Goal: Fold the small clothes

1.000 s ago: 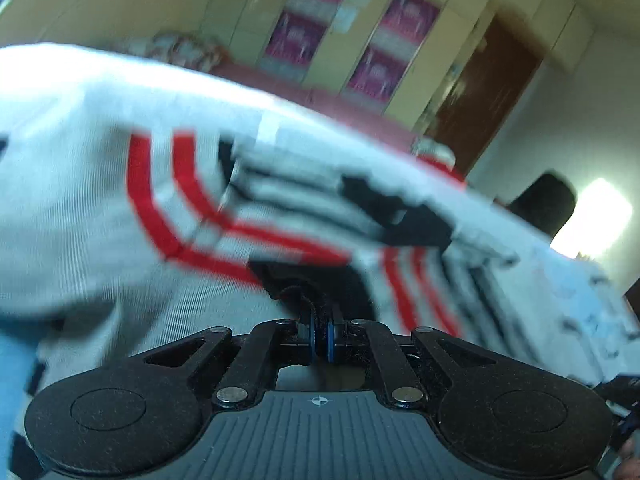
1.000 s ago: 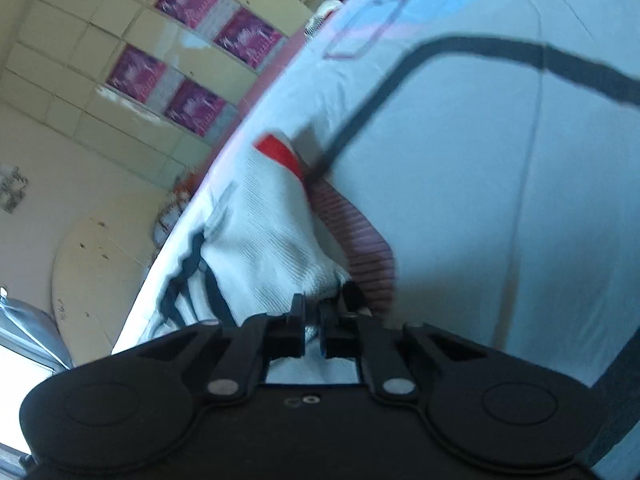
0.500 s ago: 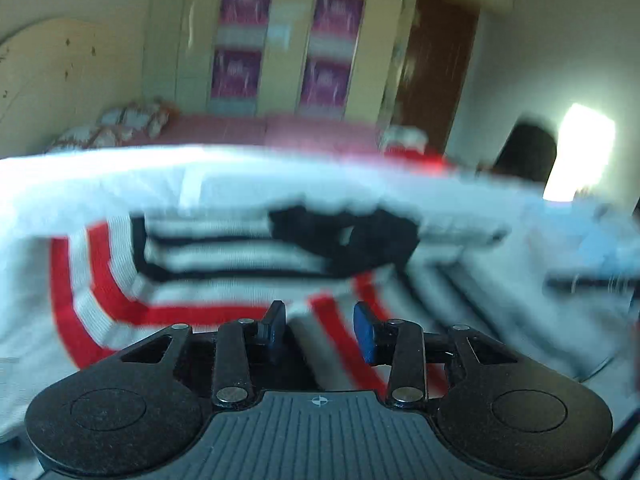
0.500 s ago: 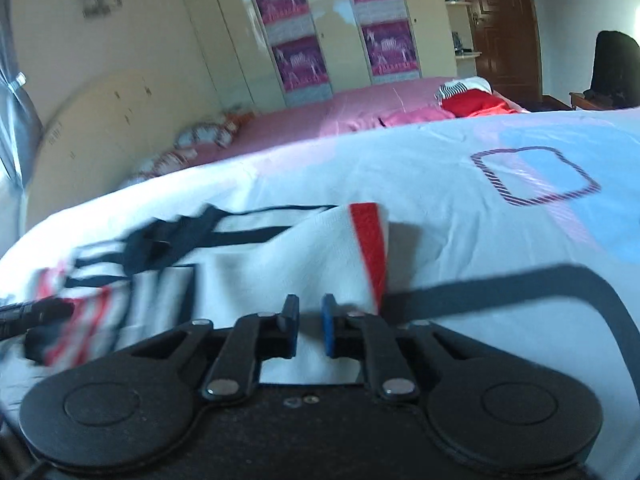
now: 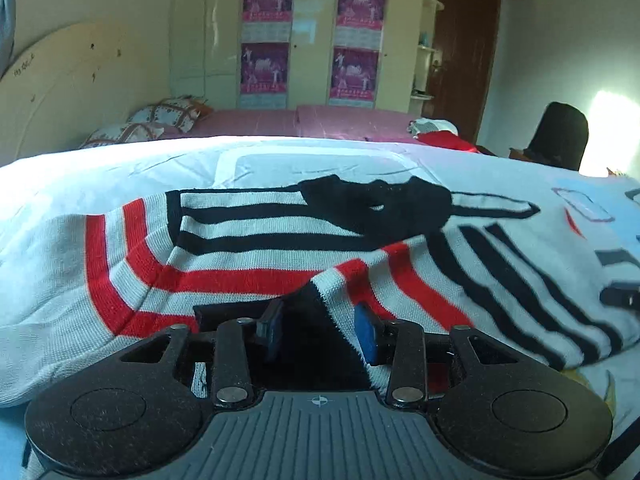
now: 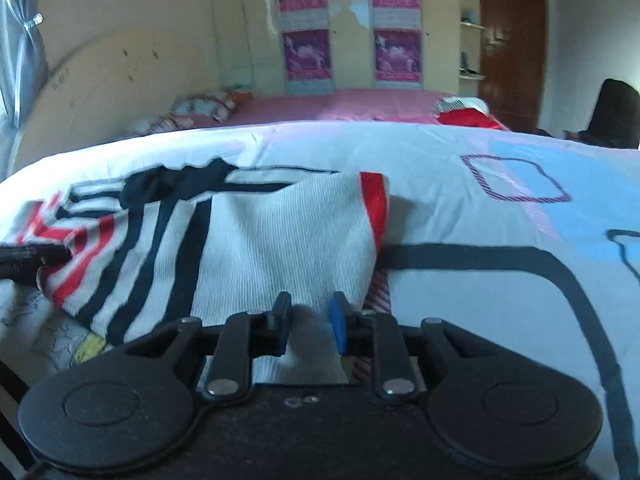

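Note:
A white knitted sweater (image 5: 280, 240) with red and black stripes and a black collar lies spread on the bed sheet (image 5: 120, 168). My left gripper (image 5: 319, 334) stands open at the sweater's near edge. The black hem and a striped fold lie loose between its pads. In the right wrist view the sweater's plain white part (image 6: 280, 232) with a red cuff reaches my right gripper (image 6: 310, 322). Its jaws are opening, with white cloth lying slack between the blue pads. The left gripper's dark fingers (image 6: 36, 258) show at the left edge, on the striped part.
The sheet (image 6: 500, 208) is white with blue patches and black lines. Behind it is a pink bed (image 5: 320, 120) with pillows (image 5: 160, 116) and a red and white clothes pile (image 6: 464, 114). A postered wardrobe (image 5: 312, 40), a brown door and a black chair (image 5: 560, 136) stand beyond.
Both grippers were shut on the lifted sweater and have let go. Both views have rolled level, and the sweater now lies flat on the sheet.

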Available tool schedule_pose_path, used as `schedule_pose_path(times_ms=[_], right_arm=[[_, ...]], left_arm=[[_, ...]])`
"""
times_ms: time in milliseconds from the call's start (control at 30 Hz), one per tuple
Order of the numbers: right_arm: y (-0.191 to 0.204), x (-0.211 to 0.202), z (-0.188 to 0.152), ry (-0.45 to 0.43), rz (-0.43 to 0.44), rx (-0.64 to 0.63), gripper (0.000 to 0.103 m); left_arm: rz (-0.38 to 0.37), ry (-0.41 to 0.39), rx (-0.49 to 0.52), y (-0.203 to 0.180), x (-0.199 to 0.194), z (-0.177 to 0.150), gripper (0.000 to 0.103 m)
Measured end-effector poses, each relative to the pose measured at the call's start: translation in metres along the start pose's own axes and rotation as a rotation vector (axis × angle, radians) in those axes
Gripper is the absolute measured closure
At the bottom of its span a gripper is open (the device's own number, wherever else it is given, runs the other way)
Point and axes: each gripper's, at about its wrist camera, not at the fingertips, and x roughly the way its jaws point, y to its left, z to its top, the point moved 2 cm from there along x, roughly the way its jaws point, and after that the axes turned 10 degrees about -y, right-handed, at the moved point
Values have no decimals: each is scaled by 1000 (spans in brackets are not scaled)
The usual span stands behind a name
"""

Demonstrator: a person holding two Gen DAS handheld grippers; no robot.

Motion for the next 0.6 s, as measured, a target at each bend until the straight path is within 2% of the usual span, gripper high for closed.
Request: schedule_pose_path(times_ms=[33, 67, 133, 200, 300, 367, 467, 600], right_arm=[[3, -5, 6, -8, 0, 21, 79], [5, -11, 12, -39, 11, 50, 79], [8, -28, 21, -84, 27, 92, 78], [12, -36, 25, -88, 30, 112, 78], [18, -50, 17, -66, 23, 139, 75], [21, -56, 13, -49, 14, 151, 75], [35, -63, 8, -23, 13, 157, 75], [63, -66, 9, -8, 19, 133, 75]], left_arm=[[-14, -10, -36, 4, -7, 3, 62], [-19, -34, -70, 11, -19, 4, 51], [36, -58, -128, 30, -41, 1, 31], [86, -89, -219, 64, -71, -7, 31], [215, -111, -419, 140, -112, -29, 32], [312, -136, -569, 197, -136, -45, 48], [416, -169, -813, 275, -156, -68, 50], [538, -279, -1018, 353, -169, -82, 50]])
